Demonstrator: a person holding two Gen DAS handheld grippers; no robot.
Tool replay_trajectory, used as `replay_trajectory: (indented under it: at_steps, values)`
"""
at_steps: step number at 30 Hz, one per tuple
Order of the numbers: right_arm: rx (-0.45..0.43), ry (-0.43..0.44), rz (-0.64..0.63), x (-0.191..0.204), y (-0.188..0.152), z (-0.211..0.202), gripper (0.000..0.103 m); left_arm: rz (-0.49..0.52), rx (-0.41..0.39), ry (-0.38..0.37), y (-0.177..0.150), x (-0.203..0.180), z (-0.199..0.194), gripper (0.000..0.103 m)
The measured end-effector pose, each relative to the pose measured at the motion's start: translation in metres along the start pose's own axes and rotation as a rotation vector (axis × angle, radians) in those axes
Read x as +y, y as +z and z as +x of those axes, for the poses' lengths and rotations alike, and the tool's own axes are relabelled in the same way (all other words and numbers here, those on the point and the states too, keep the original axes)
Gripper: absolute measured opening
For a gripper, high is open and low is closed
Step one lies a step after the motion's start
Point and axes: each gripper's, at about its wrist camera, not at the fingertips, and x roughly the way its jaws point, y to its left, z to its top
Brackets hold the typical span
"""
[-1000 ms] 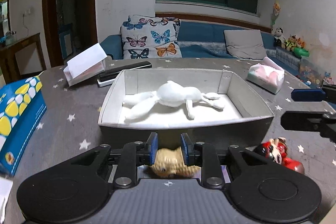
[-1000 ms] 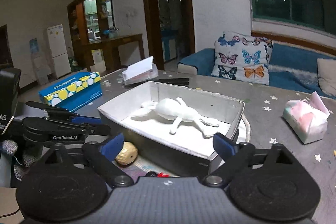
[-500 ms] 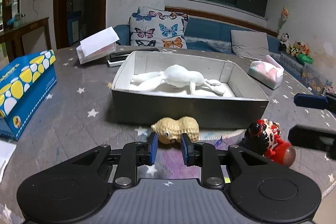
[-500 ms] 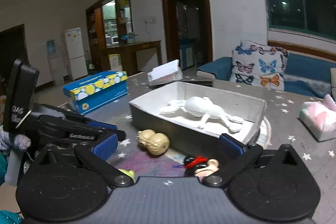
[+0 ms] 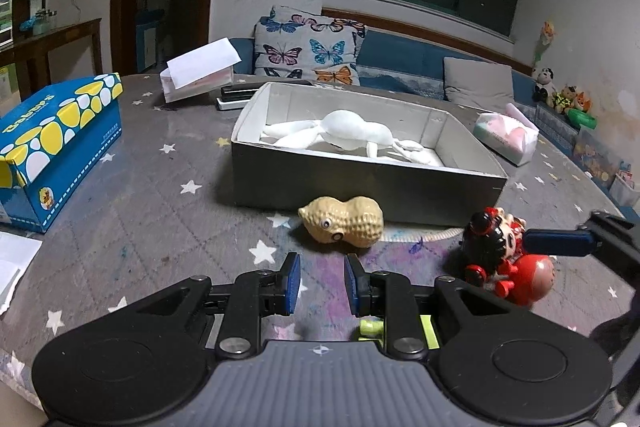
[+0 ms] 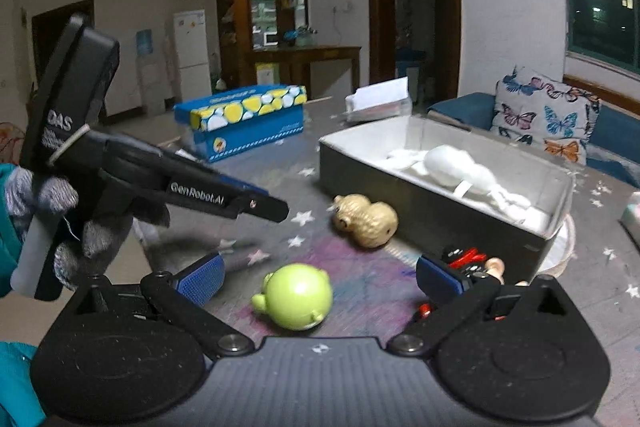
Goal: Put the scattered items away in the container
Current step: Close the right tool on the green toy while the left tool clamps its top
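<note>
Left tongs [image 5: 319, 283]: narrowly parted, holding nothing, just short of the peanut toy [image 5: 342, 227].
Right tongs [image 6: 316, 277]: spread wide, empty, above the green toy [image 6: 296, 297].
Peanut toy: on the worktop [image 5: 152, 211], close against the grey box's [image 5: 360, 183] near wall.
Doll [image 5: 504, 259]: red and black, beside the box's near right corner.
Box contents: white figure [image 5: 352, 133].
Blue tissue carton [image 5: 52, 147]: left of the box, well apart.

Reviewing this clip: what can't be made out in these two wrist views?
- Green toy, left wrist view: only a sliver shows behind the left gripper.
- Red doll, right wrist view: body hidden behind the right gripper's finger.
- Tissue pack, right wrist view: cut off by the frame edge.
- Black item behind the box, left wrist view: too small to identify.
</note>
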Motion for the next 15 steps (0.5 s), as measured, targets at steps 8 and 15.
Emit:
replay_trajectory:
  at_steps: [8, 15]
  values:
    - [0.084, 0.022, -0.028, 0.011, -0.011, 0.022, 0.091, 0.046, 0.043, -0.083, -0.014, -0.012, -0.008, 0.026]
    - [0.133, 0.039, 0.001, 0.010, -0.017, 0.039, 0.080, 0.046, 0.087, -0.139, -0.022, -0.016, -0.007, 0.026]
